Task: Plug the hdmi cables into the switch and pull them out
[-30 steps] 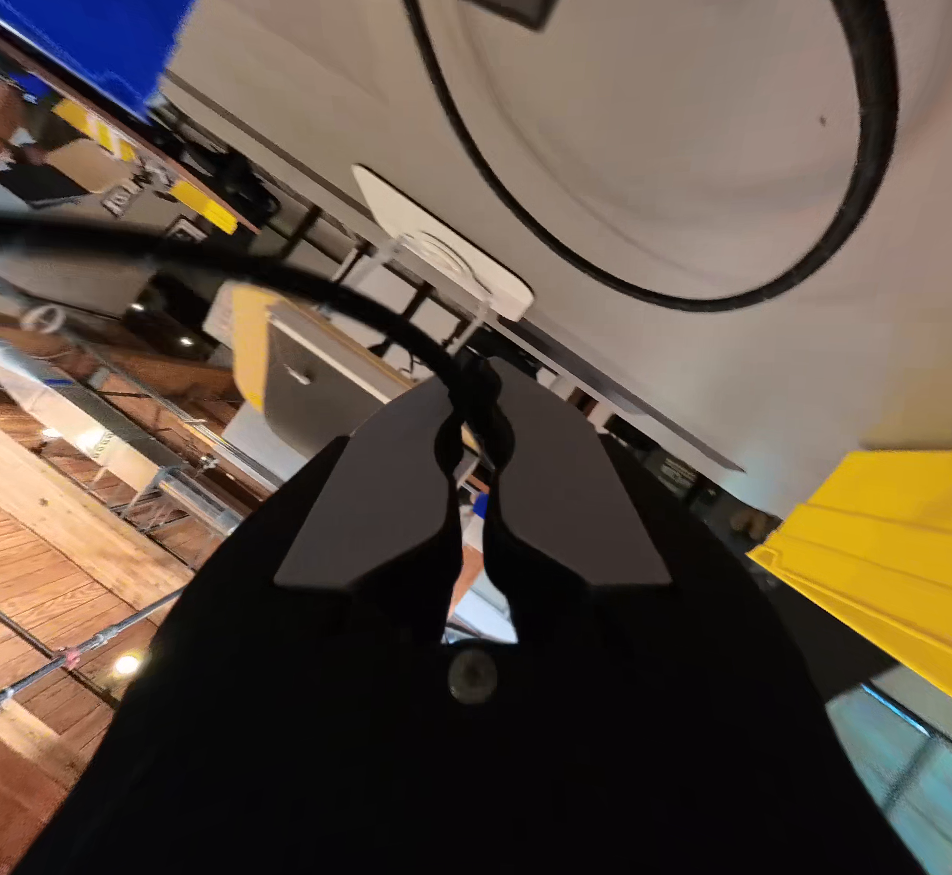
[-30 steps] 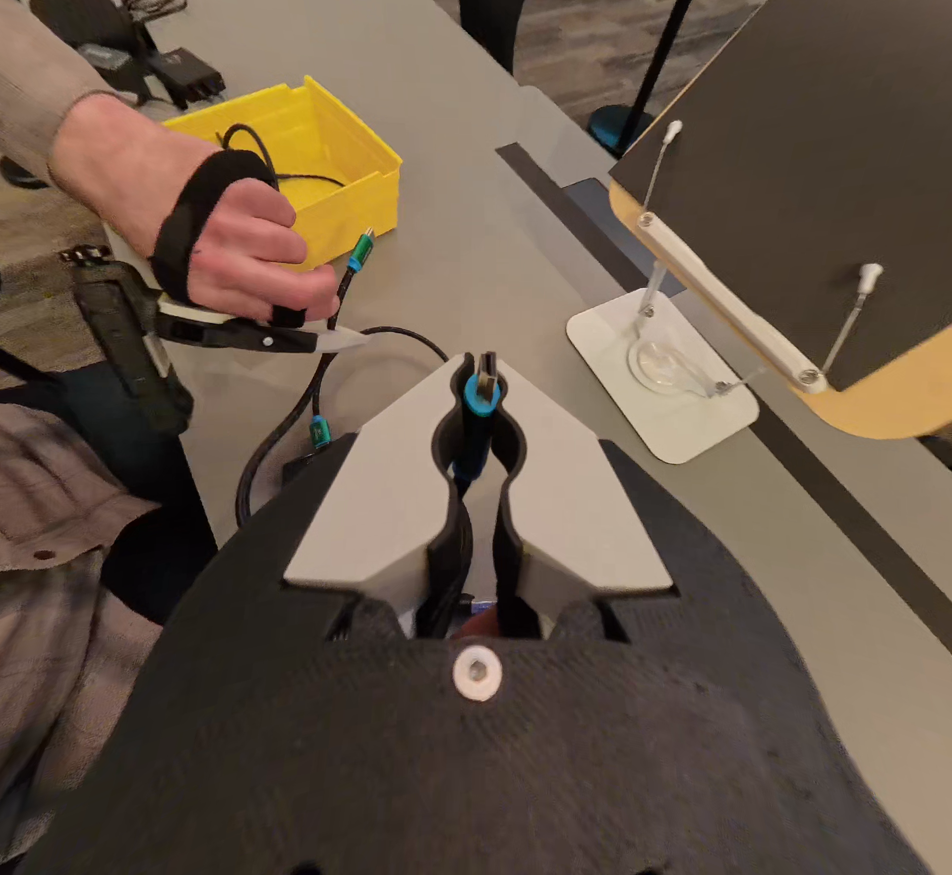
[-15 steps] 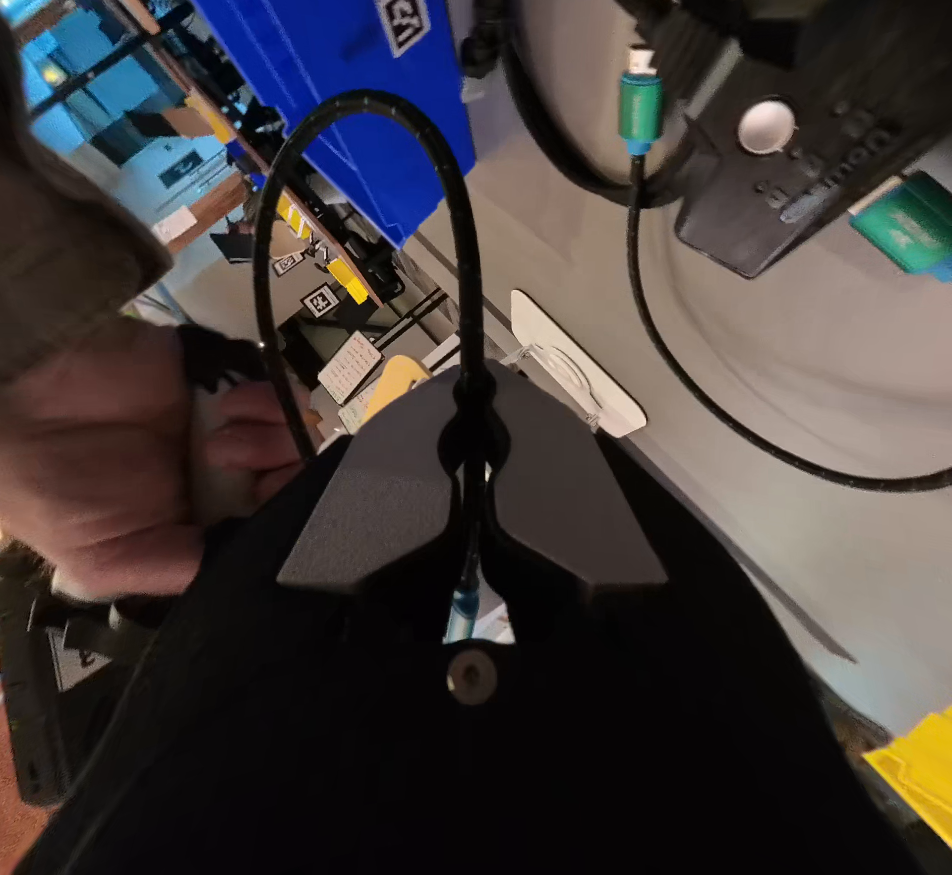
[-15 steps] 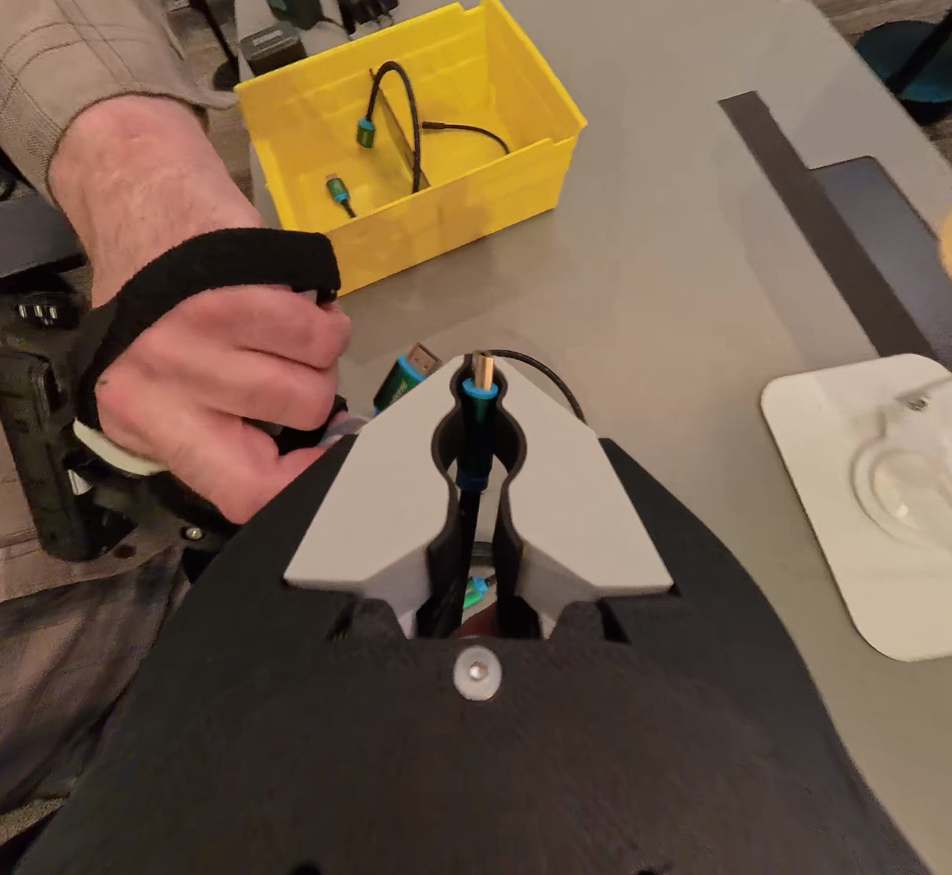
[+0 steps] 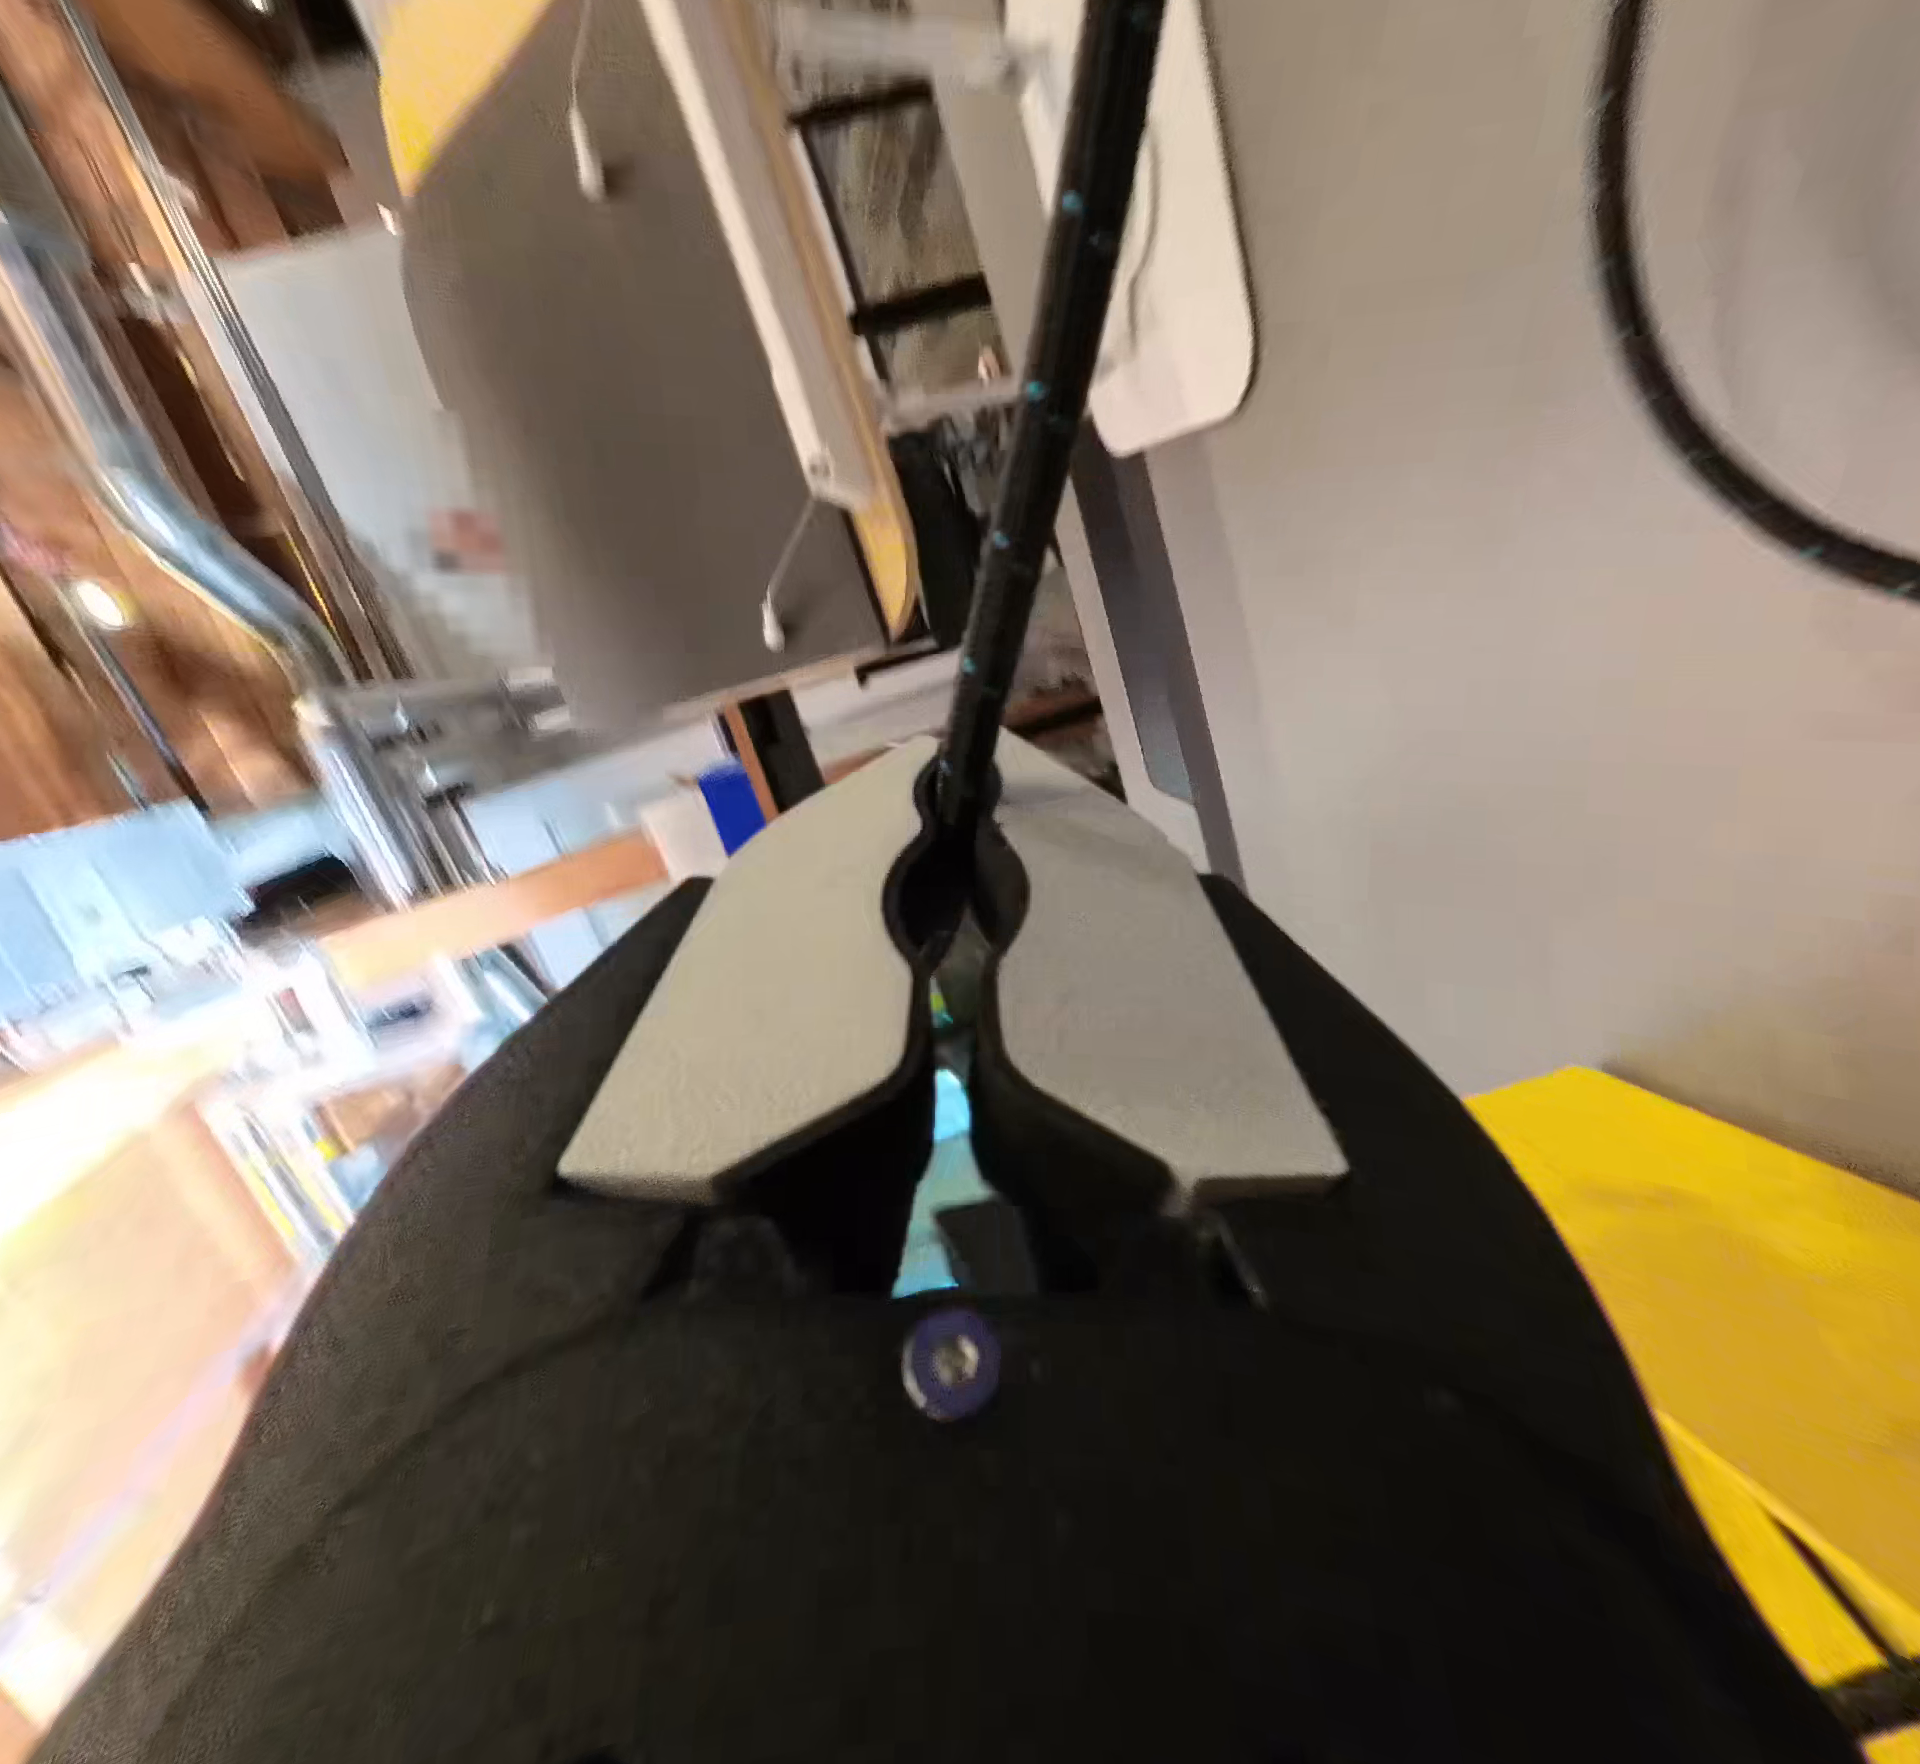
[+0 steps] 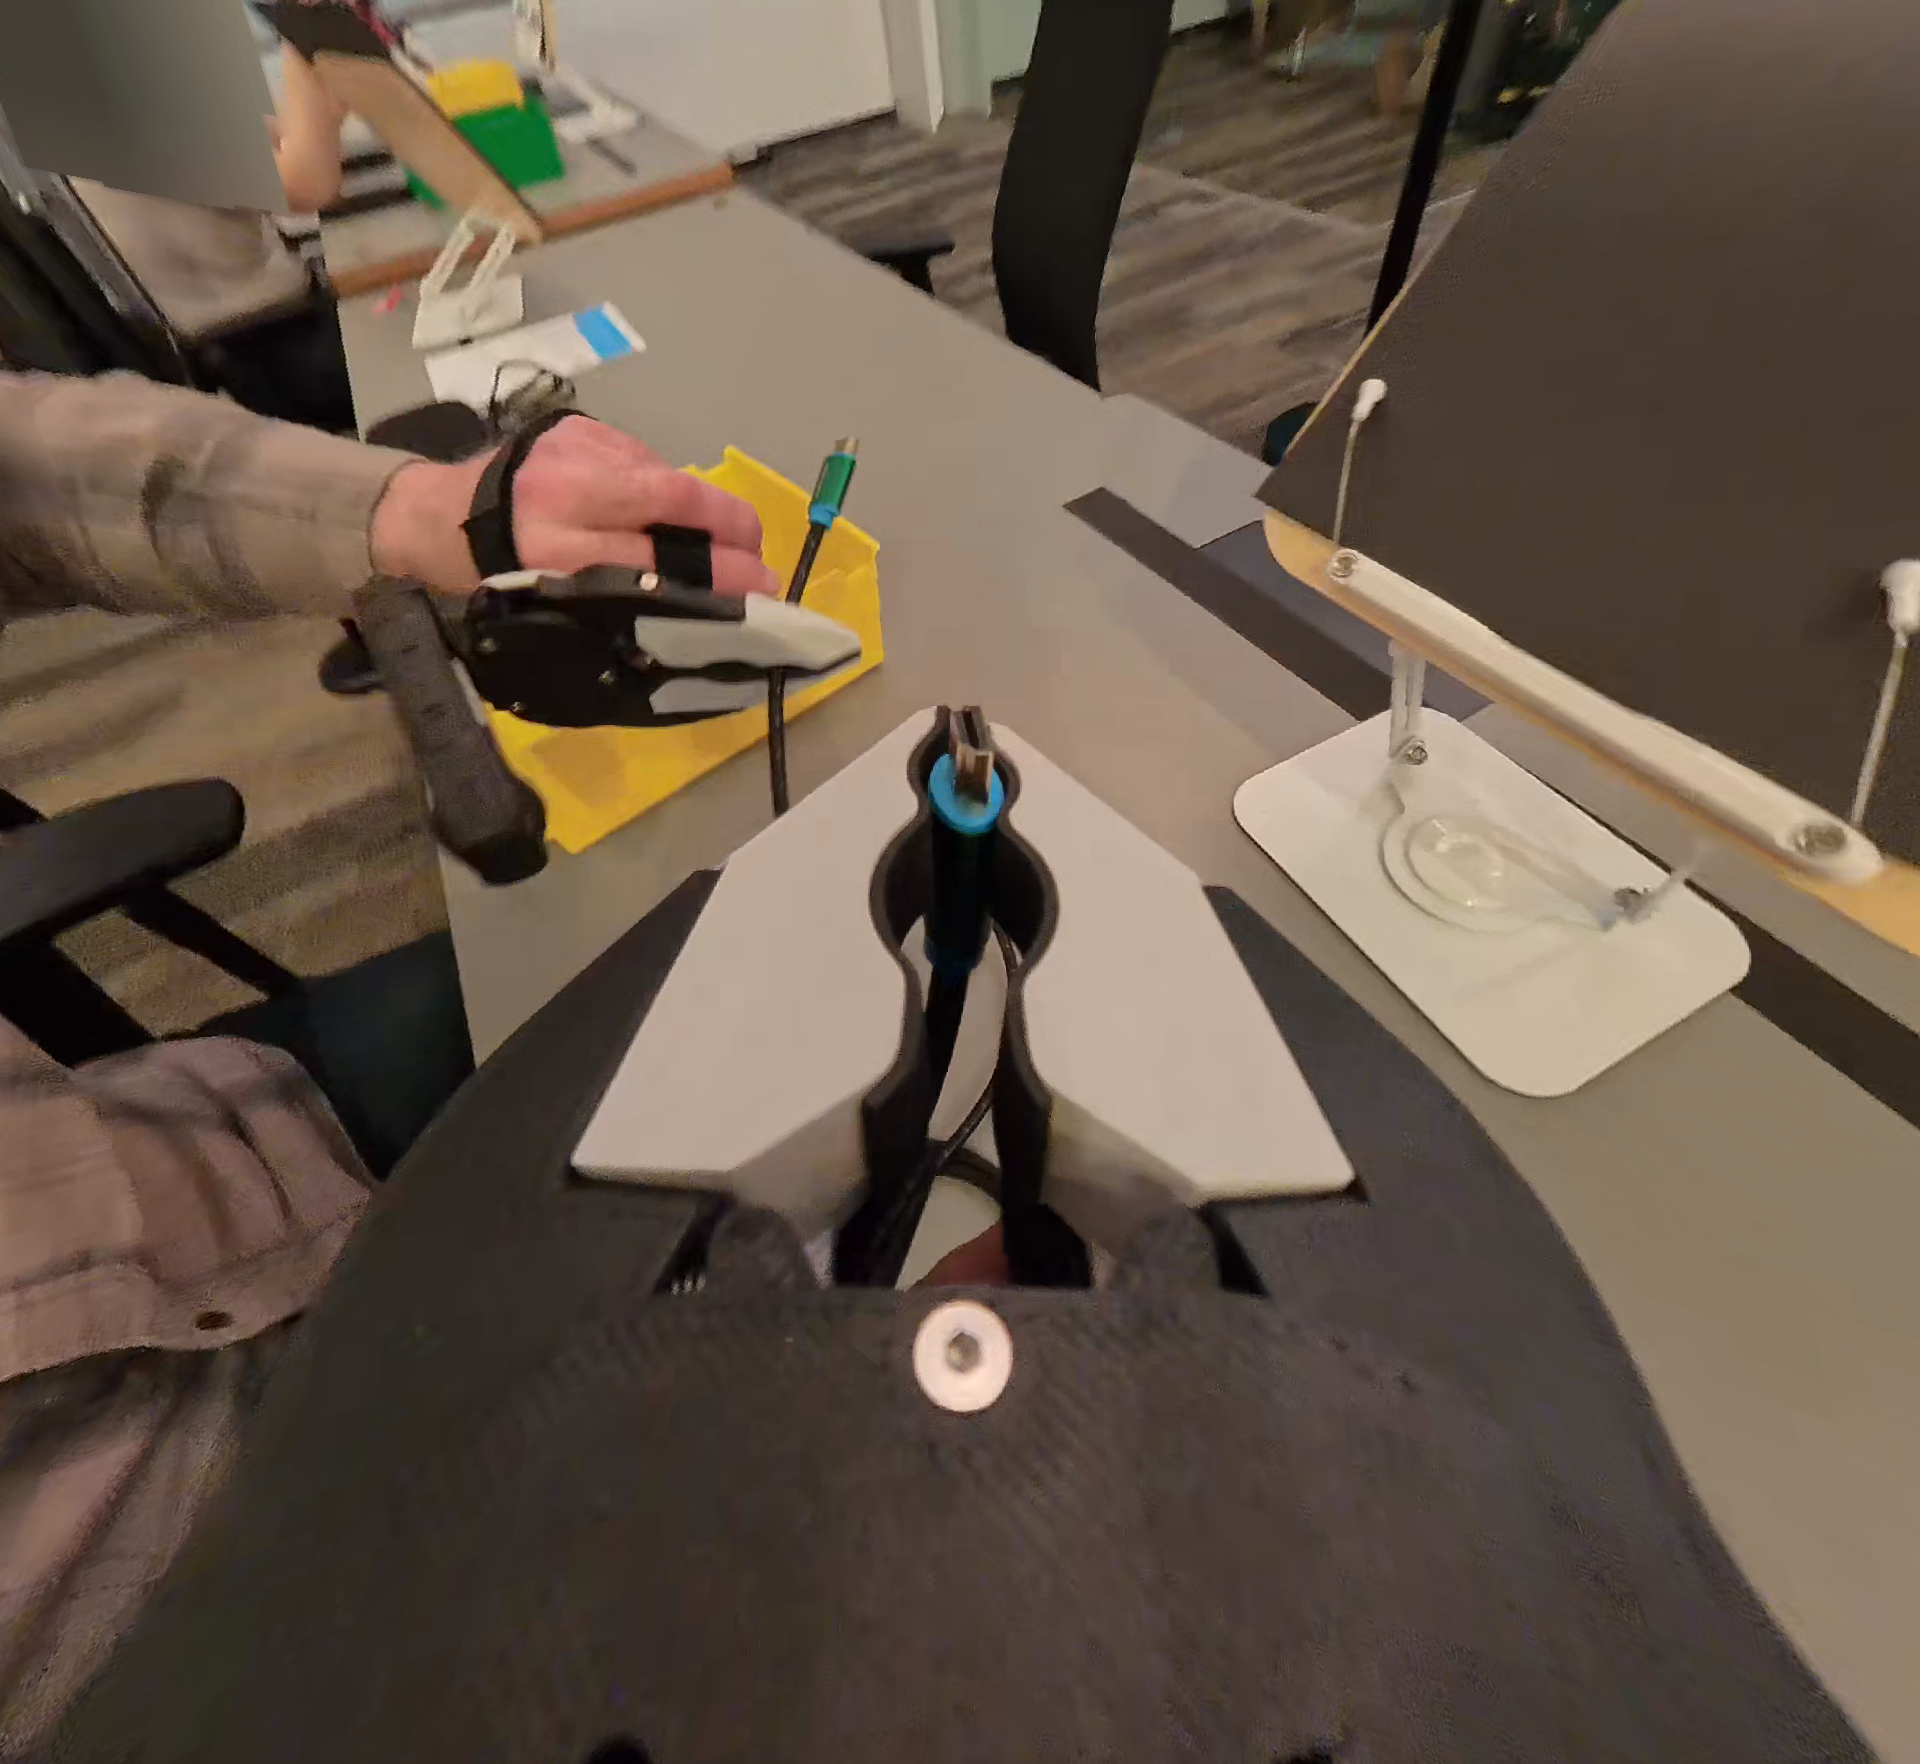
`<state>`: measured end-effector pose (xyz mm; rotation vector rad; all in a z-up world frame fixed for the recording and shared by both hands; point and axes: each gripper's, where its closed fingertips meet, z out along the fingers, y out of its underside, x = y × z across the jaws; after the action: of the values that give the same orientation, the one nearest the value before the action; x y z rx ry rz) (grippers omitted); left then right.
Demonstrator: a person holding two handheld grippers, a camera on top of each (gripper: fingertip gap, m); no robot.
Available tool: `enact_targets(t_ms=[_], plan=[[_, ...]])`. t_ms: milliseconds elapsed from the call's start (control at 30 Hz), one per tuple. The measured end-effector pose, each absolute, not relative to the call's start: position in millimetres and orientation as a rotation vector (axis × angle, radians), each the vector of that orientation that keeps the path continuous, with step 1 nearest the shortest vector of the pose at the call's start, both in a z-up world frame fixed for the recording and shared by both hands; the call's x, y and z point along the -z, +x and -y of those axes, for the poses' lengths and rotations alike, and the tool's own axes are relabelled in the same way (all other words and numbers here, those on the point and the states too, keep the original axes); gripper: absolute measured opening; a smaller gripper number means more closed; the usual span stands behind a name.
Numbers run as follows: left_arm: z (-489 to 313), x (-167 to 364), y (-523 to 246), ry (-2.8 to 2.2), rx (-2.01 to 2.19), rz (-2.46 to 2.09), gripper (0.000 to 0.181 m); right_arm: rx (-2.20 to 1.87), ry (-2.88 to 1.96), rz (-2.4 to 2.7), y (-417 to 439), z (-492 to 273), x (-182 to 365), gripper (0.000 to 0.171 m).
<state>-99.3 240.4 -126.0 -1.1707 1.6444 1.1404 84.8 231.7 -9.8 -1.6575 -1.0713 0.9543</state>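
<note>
My left gripper (image 5: pixel 956 784) is shut on a black braided HDMI cable (image 5: pixel 1049 332) that runs up and away from the fingertips. In the right wrist view, this gripper (image 6: pixel 836 652) is held level above the table, and the cable's green plug (image 6: pixel 834 488) stands up above its fingers. My right gripper (image 6: pixel 966 727) is shut on a second HDMI plug with a blue collar (image 6: pixel 964 795), whose metal tip pokes out past the fingertips. Another loop of black cable (image 5: pixel 1626 280) lies on the grey table. The switch is not in view.
A yellow bin (image 6: pixel 717 758) stands on the table behind the left gripper and also shows in the left wrist view (image 5: pixel 1714 1299). A dark tilted board (image 6: pixel 1662 343) on a white base plate (image 6: pixel 1538 997) stands at the right. A black chair (image 6: pixel 1081 156) is beyond the table.
The left gripper has swung round and risen with its cable, so the switch and blue bin have left its view. The right wrist view has tilted up from the table to the room.
</note>
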Motion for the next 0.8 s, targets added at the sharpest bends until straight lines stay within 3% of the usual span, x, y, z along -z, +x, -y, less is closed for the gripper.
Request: enact_targets(t_ms=[233, 400, 433, 500, 700, 800], plan=[[-253.0, 119.4, -132.1, -1.319, -1.097, -1.518, 0.000, -1.097, -1.633, 0.921, 103.2, -194.9, 30.2, 0.000], [-258.2, 106.5, -132.4, -1.185, -1.214, -1.547, 0.000, -0.999, -1.797, 1.088, 81.1, -161.7, 106.3, 0.002], [-260.3, 104.4, -135.7, -1.156, -1.245, -1.555, 0.000, -0.942, -1.831, 1.115, 81.3, -160.9, 115.5, 0.011], [-263.5, 100.8, -142.0, -1.117, -1.278, -1.560, 0.000, -0.826, -1.855, 1.153, 85.1, -164.0, 119.6, 0.047], [-270.3, 85.7, -158.8, -1.053, -1.344, -1.542, 0.000, -0.474, -1.807, 1.327, 107.3, -177.5, 88.2, 0.064], [-270.1, 73.6, -156.5, -0.977, -1.369, -1.530, 0.000, -0.410, -1.718, 1.331, 104.8, -187.9, 53.2, 0.062]])
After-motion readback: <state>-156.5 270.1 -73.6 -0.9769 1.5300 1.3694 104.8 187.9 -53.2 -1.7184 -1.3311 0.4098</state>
